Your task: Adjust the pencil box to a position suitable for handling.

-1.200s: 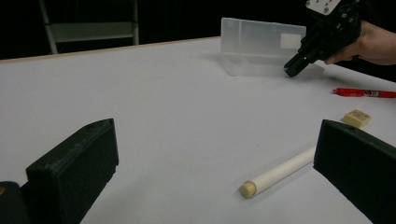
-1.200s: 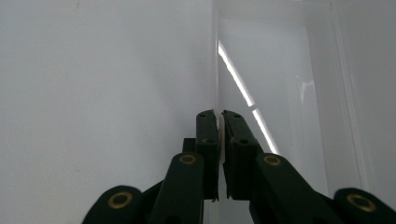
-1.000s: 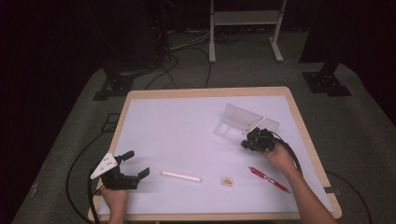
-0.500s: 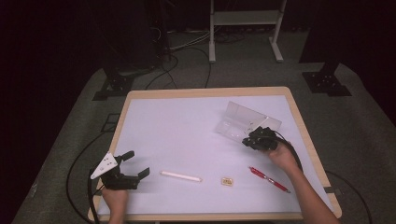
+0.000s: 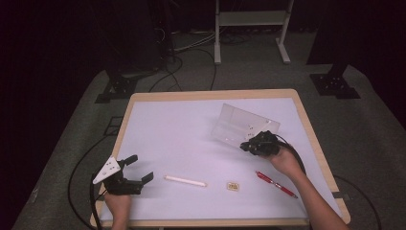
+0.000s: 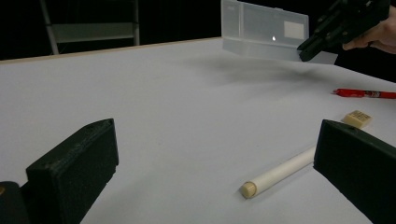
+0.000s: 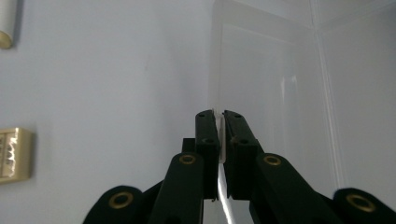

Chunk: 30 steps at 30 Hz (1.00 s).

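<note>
A: The right gripper [image 5: 253, 143] holds a clear plastic case [image 5: 238, 125] by one thin wall, near the tabletop's [image 5: 182, 129] right edge and toward its far side. What could go wrong from here?

B: The hold looks narrow. In the right gripper view the jaws are clamped on just the rim of the clear plastic case [image 7: 280, 93], pinched between the pads [image 7: 208, 135]. Smooth plastic gripped that close to its edge could slip or swing, and the case, tilted up with its far side off the tabletop in the left gripper view, could drop back and slide toward the right edge.

A: Anything in its path?

B: A red pen [image 5: 276, 183] lies near the right front corner, a small tan eraser [image 5: 233, 185] just left of it, and a white marker [image 5: 185, 180] nearer the middle of the front edge. A falling case would likely land clear of them, though a wide swing could brush the pen.

A: And the other tool?

B: The left gripper [image 5: 135, 168] hovers at the front left corner, jaws wide apart, holding nothing; the white marker [image 6: 280, 172] lies beyond its pads [image 6: 77, 163], untouched.
</note>
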{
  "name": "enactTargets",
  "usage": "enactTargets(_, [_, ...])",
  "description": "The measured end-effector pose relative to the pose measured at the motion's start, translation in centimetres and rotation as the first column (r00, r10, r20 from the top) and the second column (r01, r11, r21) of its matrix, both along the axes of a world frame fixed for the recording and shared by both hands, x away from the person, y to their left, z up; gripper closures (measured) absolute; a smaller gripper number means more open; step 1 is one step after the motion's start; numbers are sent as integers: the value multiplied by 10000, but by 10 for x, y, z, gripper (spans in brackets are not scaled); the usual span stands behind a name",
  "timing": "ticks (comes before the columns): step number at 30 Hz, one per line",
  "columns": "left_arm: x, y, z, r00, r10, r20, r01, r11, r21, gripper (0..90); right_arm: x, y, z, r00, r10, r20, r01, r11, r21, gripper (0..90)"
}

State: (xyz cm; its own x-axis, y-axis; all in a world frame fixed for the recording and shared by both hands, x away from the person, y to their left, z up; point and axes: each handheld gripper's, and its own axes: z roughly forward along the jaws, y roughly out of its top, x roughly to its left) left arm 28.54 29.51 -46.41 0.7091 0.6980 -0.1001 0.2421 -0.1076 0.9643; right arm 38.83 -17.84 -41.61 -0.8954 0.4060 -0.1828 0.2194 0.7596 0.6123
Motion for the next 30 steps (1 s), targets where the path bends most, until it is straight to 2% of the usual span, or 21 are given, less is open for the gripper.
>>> enactTargets(5, [0, 0, 0, 10000, -1, 1, 1, 10000, 3, 0, -5, 16, -1, 9984, 562, -83, -563, 9982, -195, 847])
enactTargets(13, [0, 1, 0, 10000, -15, 10, 15, 10000, -58, 0, -12, 37, -3, 9915, 1289, -191, -1291, 9916, -98, 846])
enactTargets(25, [0, 1, 0, 10000, -17, 28, 18, 10000, -79, 0, -19, 54, -18, 9813, 1815, -635, -1828, 9830, -153, 845])
enactTargets(28, [-1, 1, 0, 10000, -20, 32, 20, 10000, -75, 0, -20, 57, -22, 9791, 1837, -873, -1854, 9826, -111, 845])
enactTargets(30, [-1, 1, 0, 10000, -20, 33, 20, 10000, -75, 0, -21, 59, -25, 9778, 1912, -858, -1934, 9809, -186, 846])
